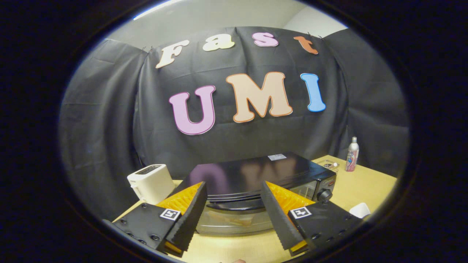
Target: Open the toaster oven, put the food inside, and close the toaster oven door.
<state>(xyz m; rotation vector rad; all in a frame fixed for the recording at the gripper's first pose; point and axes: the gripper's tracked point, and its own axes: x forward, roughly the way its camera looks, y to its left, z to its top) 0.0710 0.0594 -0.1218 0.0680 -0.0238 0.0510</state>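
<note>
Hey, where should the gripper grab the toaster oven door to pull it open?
Grip the dark handle bar running along the top edge of the toaster oven door, coming from the front and slightly above. It juts forward, crosswise between the open gripper fingers, so one finger probably goes over it and one under.

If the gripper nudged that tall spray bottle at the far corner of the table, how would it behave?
The spray bottle looks tall and narrow, so it would probably tip rather than slide. Being round, it would likely roll on the table. The gripper is open, near the toaster oven.
</note>
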